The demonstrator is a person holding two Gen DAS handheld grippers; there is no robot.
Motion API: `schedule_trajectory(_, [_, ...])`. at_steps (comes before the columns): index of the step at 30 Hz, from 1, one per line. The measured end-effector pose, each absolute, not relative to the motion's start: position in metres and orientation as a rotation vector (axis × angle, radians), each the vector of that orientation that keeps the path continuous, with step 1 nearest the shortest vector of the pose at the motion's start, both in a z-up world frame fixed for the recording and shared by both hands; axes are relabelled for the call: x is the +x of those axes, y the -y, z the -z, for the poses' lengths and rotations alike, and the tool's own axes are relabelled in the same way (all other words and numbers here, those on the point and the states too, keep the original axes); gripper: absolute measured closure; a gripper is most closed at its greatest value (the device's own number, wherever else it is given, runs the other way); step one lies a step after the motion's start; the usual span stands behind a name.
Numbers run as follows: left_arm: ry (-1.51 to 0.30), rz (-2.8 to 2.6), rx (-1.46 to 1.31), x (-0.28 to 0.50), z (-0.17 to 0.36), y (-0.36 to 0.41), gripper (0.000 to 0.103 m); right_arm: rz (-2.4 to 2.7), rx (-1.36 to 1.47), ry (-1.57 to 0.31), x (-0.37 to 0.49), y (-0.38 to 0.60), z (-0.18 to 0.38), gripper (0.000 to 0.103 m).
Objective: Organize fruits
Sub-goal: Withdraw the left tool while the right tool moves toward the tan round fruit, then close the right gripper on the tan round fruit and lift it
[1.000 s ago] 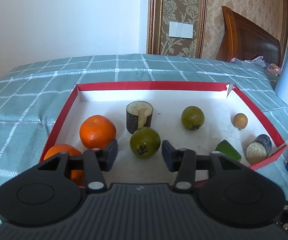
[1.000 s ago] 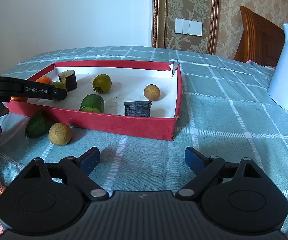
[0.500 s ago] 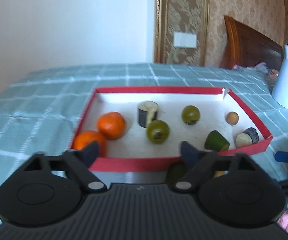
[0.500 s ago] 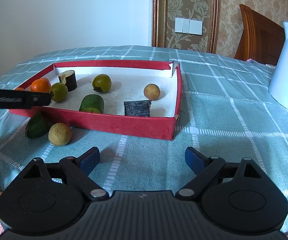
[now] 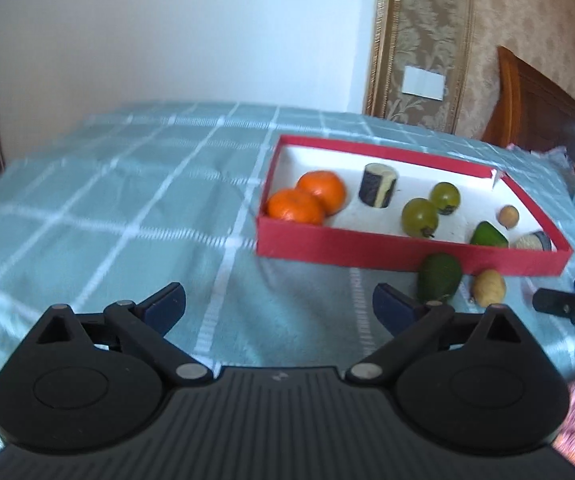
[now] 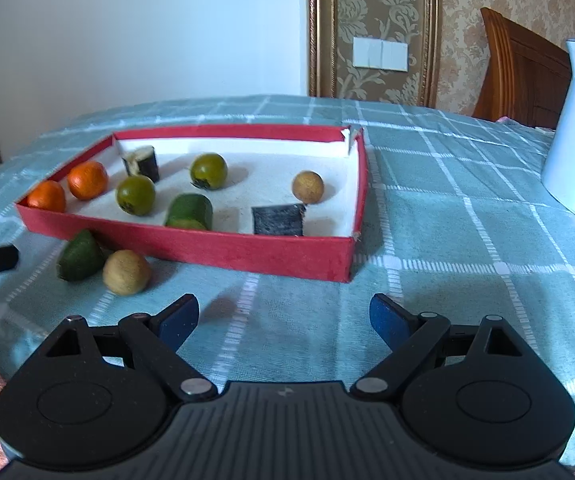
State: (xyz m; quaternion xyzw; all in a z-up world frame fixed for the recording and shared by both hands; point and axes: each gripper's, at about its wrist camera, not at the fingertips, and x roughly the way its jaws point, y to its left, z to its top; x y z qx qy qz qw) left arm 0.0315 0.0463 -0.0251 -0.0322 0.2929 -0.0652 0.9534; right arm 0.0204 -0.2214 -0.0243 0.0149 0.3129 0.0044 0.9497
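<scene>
my left tool (image 5: 279,304) has just spread its jaws wide and pulled back from the red tray (image 5: 367,250), nothing between them now. the green fruit (image 5: 420,216) it let go sits inside the tray, right of centre in the left view. my right tool (image 6: 283,318) hangs wide and empty. lower left of the right view, an avocado (image 6: 80,257) and a tan fruit (image 6: 126,272) lie on the bed outside the tray; i'd judge those come next.
</scene>
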Motion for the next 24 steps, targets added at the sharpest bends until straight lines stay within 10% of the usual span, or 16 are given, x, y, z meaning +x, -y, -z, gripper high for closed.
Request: schedule_trajectory(24, [-0.613,0.155,-0.171,0.036,0.029,-0.064,0.0,-0.185,0.012,-0.647,0.043,0.158,0.025,0.062])
